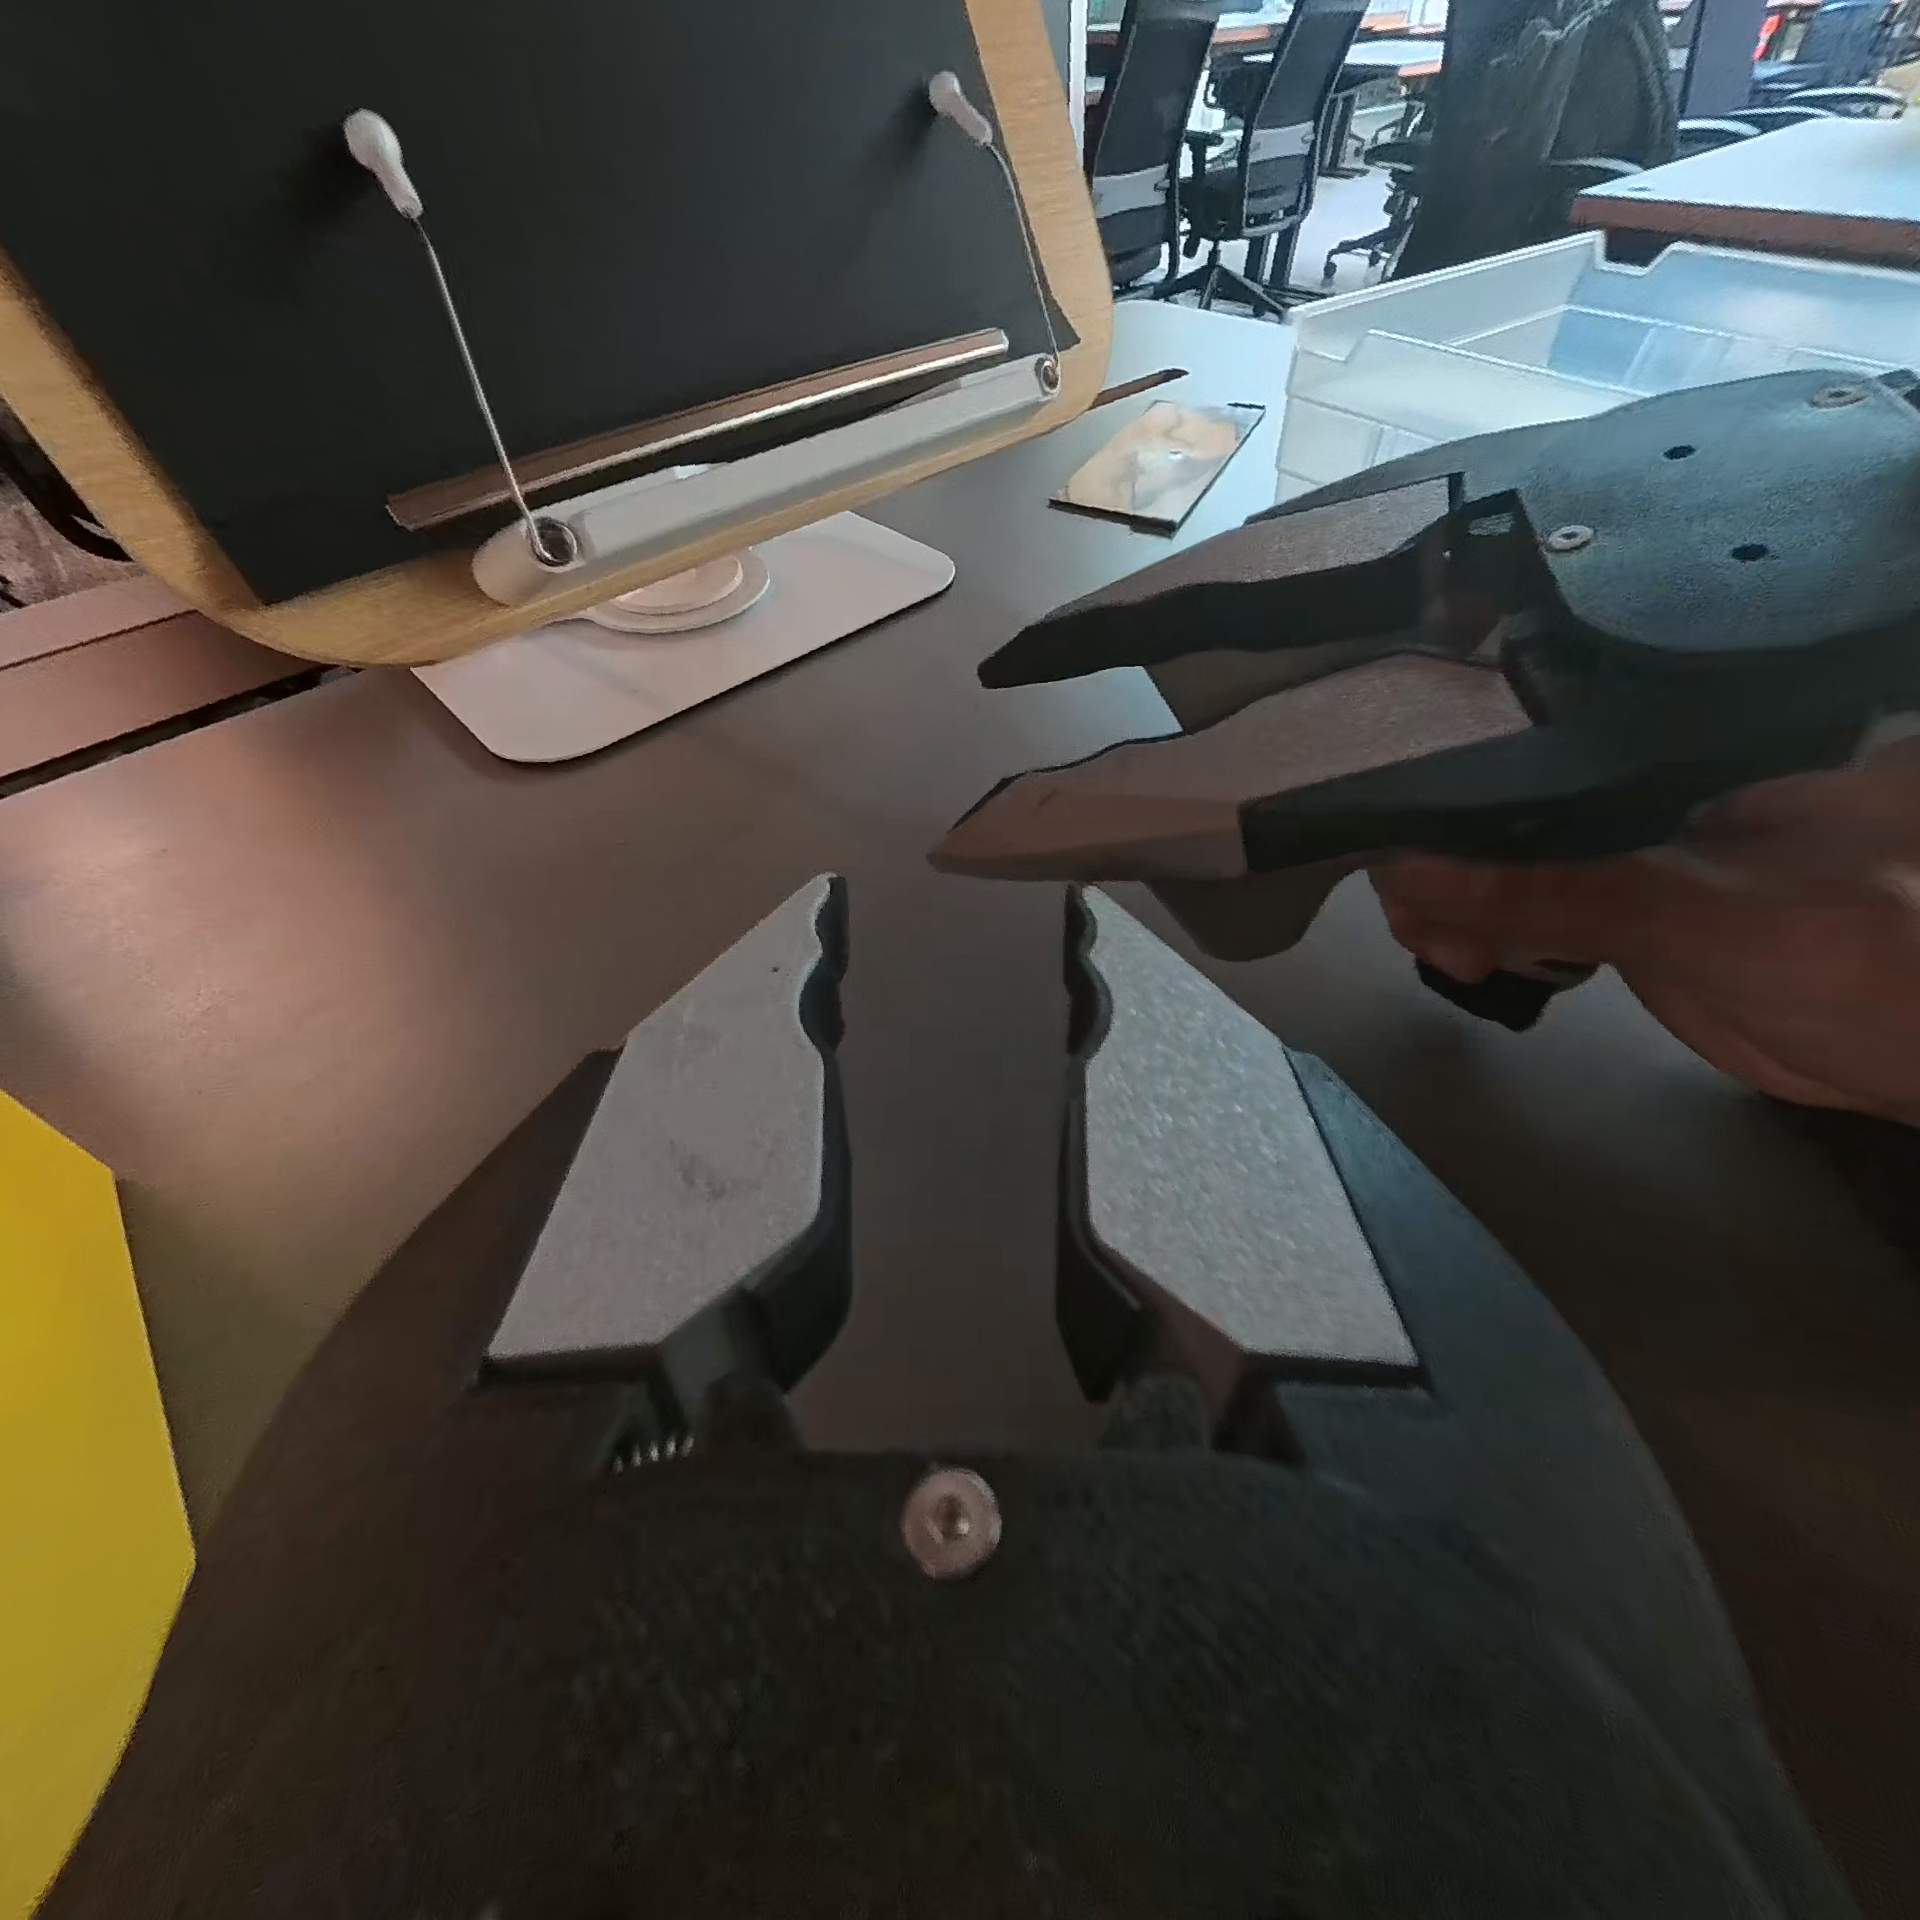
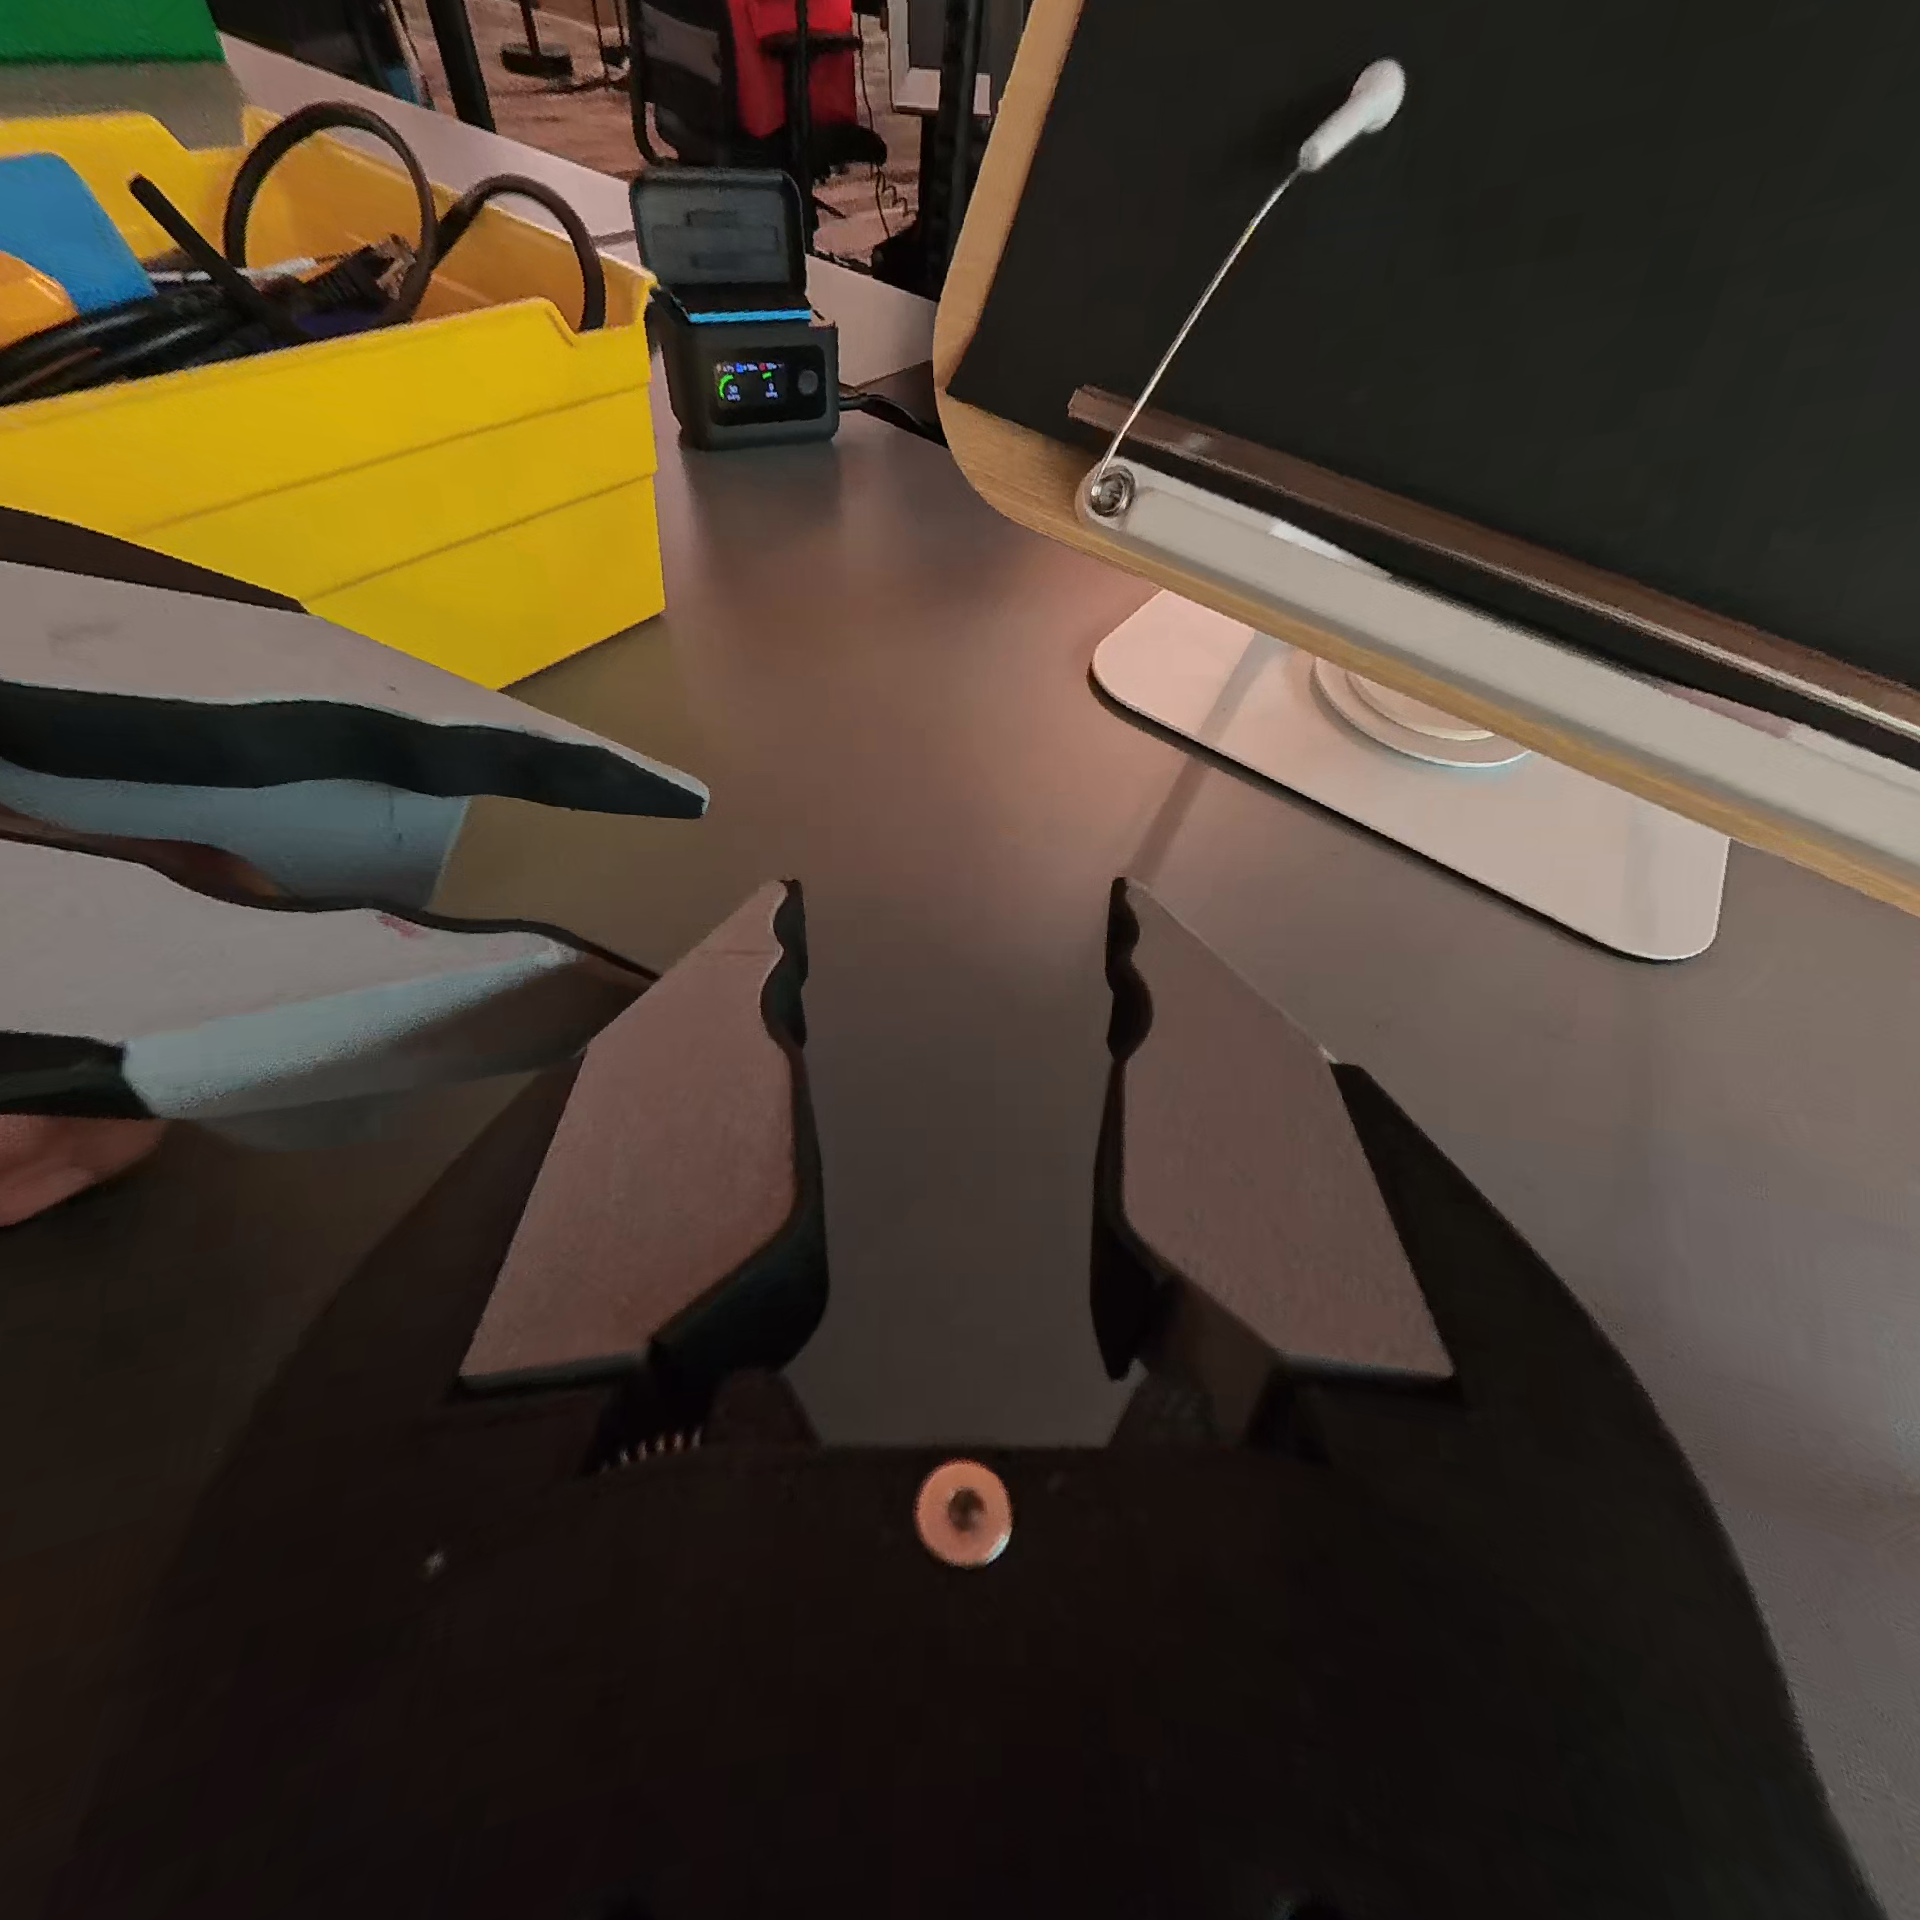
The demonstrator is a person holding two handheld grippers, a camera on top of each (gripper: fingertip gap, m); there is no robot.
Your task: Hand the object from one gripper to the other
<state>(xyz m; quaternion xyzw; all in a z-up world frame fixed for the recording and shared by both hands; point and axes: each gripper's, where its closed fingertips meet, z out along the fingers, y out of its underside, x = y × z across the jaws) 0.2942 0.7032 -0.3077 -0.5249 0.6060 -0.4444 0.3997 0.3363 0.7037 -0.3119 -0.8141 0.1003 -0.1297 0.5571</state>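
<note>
My left gripper [image 1: 956, 904] is open and empty, low over the dark table [image 1: 520, 883]. My right gripper [image 1: 961, 769] comes in from the right, held by a hand, open and empty, with its tips just beyond and above the left gripper's tips. In the right wrist view my right gripper [image 2: 956, 904] is open with nothing between its fingers, and the left gripper [image 2: 644, 883] enters from the left, open. A small flat card with a picture [image 1: 1158, 468] lies on the table farther back right, apart from both grippers.
A wooden-edged book stand [image 1: 520, 260] with a black board, wire page holders and a white base [image 1: 727, 644] stands close ahead; it also shows in the right wrist view [image 2: 1455, 260]. A yellow bin of cables [image 2: 364, 447], a small black device with a screen [image 2: 748, 353] and a white tray [image 1: 1558, 322] stand around.
</note>
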